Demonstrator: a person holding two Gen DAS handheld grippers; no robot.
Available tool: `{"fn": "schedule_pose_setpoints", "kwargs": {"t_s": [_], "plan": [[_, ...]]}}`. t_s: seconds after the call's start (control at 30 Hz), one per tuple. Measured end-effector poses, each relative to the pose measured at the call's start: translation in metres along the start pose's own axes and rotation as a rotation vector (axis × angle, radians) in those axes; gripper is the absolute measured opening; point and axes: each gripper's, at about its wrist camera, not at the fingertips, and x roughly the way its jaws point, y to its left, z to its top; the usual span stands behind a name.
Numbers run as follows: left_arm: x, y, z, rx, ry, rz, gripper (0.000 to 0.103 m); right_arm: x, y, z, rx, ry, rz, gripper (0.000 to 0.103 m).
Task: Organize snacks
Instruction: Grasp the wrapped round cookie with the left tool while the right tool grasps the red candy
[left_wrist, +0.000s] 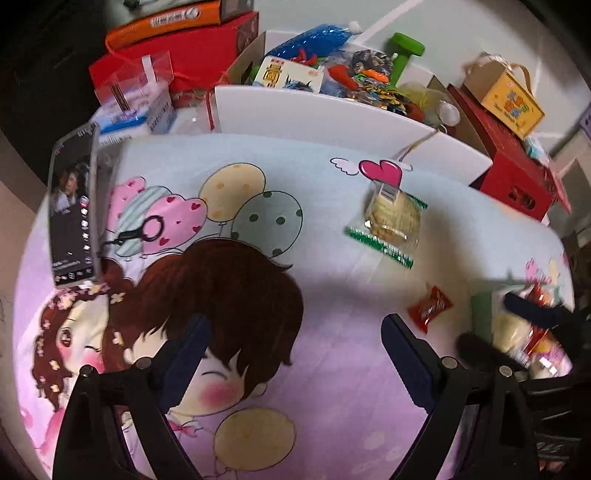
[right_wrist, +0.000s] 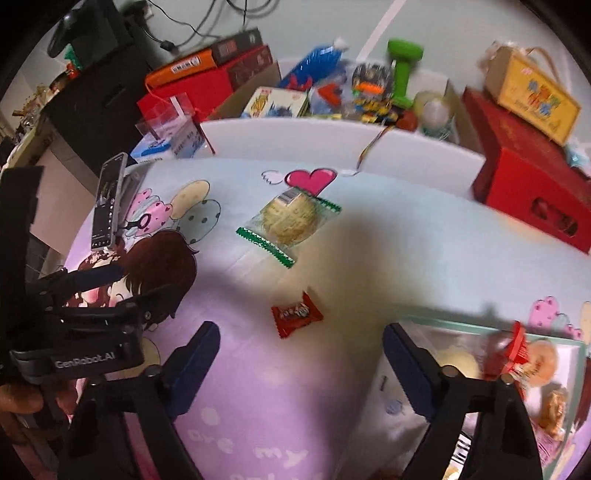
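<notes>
- Two snacks lie loose on the cartoon-print cloth (left_wrist: 258, 369) in the left wrist view: a clear-wrapped round cake with green serrated ends (left_wrist: 389, 225) right of centre, and a small red candy packet (left_wrist: 430, 308) below it, toward the lower right.
- Left tool (left_wrist: 293, 349) sits at the bottom centre of this view, its blue-padded jaws spread wide with only cloth between them; it grips nothing.
- Right tool (left_wrist: 513, 323) shows blurred at the right edge, over a green-rimmed tray (left_wrist: 480, 314) that already holds wrapped snacks.
- A phone (left_wrist: 74, 206) stands upright at the left edge, screen lit.
- Along the top, behind a white board (left_wrist: 314, 110), sit red and orange boxes, a cardboard box full of mixed packets, and a green dumbbell (left_wrist: 406, 51).
- In the right wrist view, the round cake (right_wrist: 288, 221) lies at centre and the red candy packet (right_wrist: 297, 314) just below it, the two apart from each other.
- Right tool (right_wrist: 301, 360) fills the bottom of this frame, jaws wide apart and empty; the candy packet lies just beyond the fingertips, untouched.
- The tray (right_wrist: 480, 325) occupies the lower right, partly behind the right-hand finger, with several blurred wrapped snacks inside.
- Left tool (right_wrist: 142, 282) appears at the left edge, jaws parted, held by a hand (right_wrist: 18, 402) in the lower left corner.
- The phone (right_wrist: 109, 206) stands at upper left; a red box (right_wrist: 528, 184) with a yellow carton on top sits at upper right.
</notes>
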Motion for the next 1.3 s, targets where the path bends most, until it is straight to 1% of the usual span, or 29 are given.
{"fn": "schedule_pose_setpoints", "kwargs": {"t_s": [0.13,0.2,0.27,0.33,0.4,0.47,0.53,0.6,0.77,0.87,1.03,1.13,1.23,1.3], "plan": [[0.007,0.005,0.009,-0.042,0.019,-0.009,0.094,0.020,0.001,0.010,0.019,0.054,0.015,0.078],[0.012,0.005,0.011,-0.052,0.024,-0.003,0.094,0.028,0.000,0.012,0.035,0.076,0.014,0.070],[0.017,0.006,0.012,-0.069,0.035,-0.011,0.094,0.038,-0.003,0.014,0.065,0.098,0.021,0.063],[0.022,0.008,0.012,-0.084,0.047,-0.016,0.094,0.048,-0.009,0.015,0.113,0.124,0.035,0.059],[0.027,0.008,0.012,-0.091,0.060,-0.016,0.094,0.054,-0.011,0.015,0.137,0.136,0.036,0.050],[0.030,0.006,0.012,-0.089,0.061,-0.014,0.094,0.059,-0.012,0.015,0.151,0.143,0.037,0.046],[0.032,0.005,0.011,-0.087,0.064,-0.013,0.094,0.061,-0.012,0.014,0.152,0.146,0.032,0.045],[0.033,0.002,0.013,-0.084,0.065,-0.013,0.094,0.063,-0.013,0.014,0.158,0.148,0.027,0.037],[0.036,-0.002,0.016,-0.071,0.063,-0.014,0.094,0.064,-0.012,0.014,0.153,0.136,0.022,0.031],[0.037,-0.010,0.022,-0.058,0.053,-0.025,0.094,0.062,-0.014,0.017,0.146,0.132,0.026,0.030],[0.038,-0.026,0.038,-0.034,0.038,-0.069,0.094,0.055,-0.027,0.027,0.152,0.112,0.023,0.030],[0.044,-0.039,0.048,-0.009,0.044,-0.082,0.094,0.047,-0.037,0.038,0.153,0.089,0.003,0.030],[0.051,-0.050,0.059,-0.005,0.050,-0.125,0.094,0.039,-0.047,0.047,0.146,0.074,-0.024,0.030],[0.056,-0.055,0.067,0.007,0.054,-0.135,0.093,0.036,-0.053,0.052,0.141,0.067,-0.038,0.030]]}}
